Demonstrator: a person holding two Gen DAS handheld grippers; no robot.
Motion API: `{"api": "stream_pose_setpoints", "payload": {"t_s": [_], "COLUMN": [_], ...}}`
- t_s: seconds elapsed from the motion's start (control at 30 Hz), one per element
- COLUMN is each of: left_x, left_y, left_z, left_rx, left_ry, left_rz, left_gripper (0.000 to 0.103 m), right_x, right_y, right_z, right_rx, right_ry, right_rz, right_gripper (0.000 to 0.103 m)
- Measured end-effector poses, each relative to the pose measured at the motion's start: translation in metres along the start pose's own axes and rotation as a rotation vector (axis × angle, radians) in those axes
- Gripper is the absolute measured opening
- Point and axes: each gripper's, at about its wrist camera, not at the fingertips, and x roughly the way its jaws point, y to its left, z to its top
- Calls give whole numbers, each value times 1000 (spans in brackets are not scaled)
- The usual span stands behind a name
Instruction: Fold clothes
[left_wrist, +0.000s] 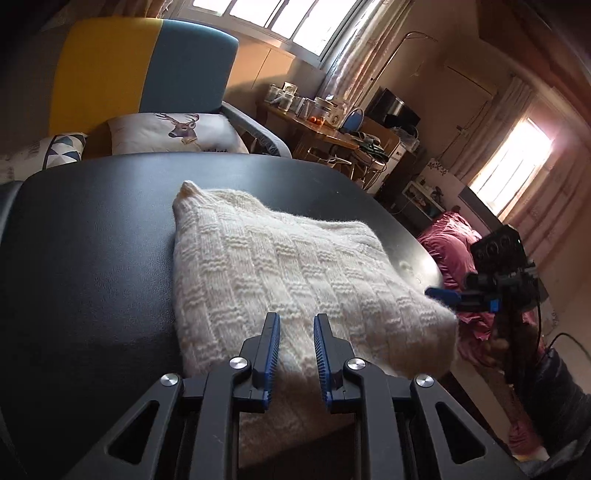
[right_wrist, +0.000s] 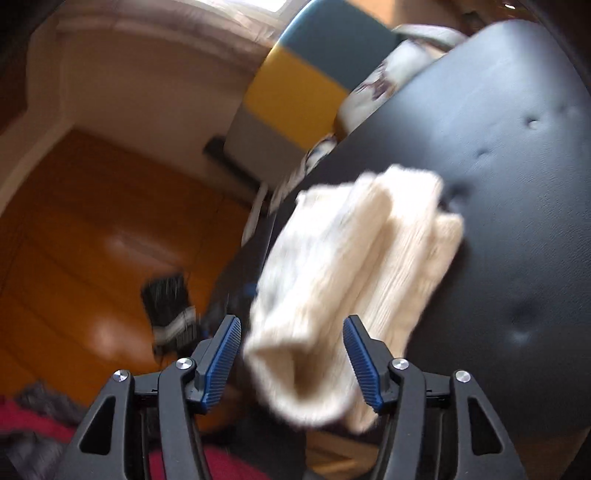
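- Step in hand, as a guess: late stage of folding; cream knit sweater (left_wrist: 295, 273) lies folded in a thick stack on the black table (left_wrist: 92, 258), its near edge hanging over the table's front rim.
- Left gripper (left_wrist: 295, 325): jaws apart, nothing between them, hovering just over the sweater's near edge.
- Right gripper (right_wrist: 291, 328): jaws apart, wide; the right wrist view is motion-blurred, and the sweater's folded end sits between the fingers but they don't look closed on it.
- In the left wrist view the right gripper sits at the sweater's right corner; contact not clear.
- Next move probably calls for closing on the overhanging edge with both tools and sliding or folding the stack back onto the table, keeping layers aligned.
- Containers: glass jars (left_wrist: 284, 98) on a far wooden desk (left_wrist: 325, 133); contents too small to tell, bar something orange in one.
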Motion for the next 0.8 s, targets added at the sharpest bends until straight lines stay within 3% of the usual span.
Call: {"api": "stream_pose_setpoints", "payload": {"t_s": [0.13, 0.3, 0.33, 0.37, 0.4, 0.47, 0.57, 0.63, 0.7, 0.73, 0.8], "left_x": [-3, 4, 7, 12, 16, 25, 38, 44, 47, 48, 47], "left_y": [-7, -28, -31, -34, -35, -37, -37, -37, -42, -44, -48], "left_z": [-13, -30, -33, -36, -37, -41, -48, -52, -52, -52, -53], "left_rx": [-5, 79, 101, 120, 134, 167, 198, 215, 257, 278, 322], "left_ry": [-6, 36, 50, 64, 81, 119, 187, 197, 226, 240, 275], "left_rz": [-6, -35, -38, -41, -48, -57, -79, -66, -68, -68, -73], "left_gripper": [19, 19, 19, 19, 19, 20, 24, 23, 23, 24, 23], "right_x": [22, 44, 50, 54, 62, 66, 44, 46, 68, 79, 75], "right_y": [-18, -36, -33, -25, -18, 7, 54, 48, 15, -5, -25], "right_z": [14, 27, 29, 50, 54, 65, 81, 85, 78, 73, 72], "right_rx": [112, 228, 188, 143, 112, -6, -202, -252, -247, -224, -155], "right_ry": [-57, -96, -82, -52, -24, 8, -50, -15, 97, 127, 75], "right_rz": [-15, -73, -85, -158, -206, -274, -364, -499, -621, -630, -542], "right_gripper": [61, 58, 47, 17, 12, 11, 11, 11, 11, 11, 11]}}
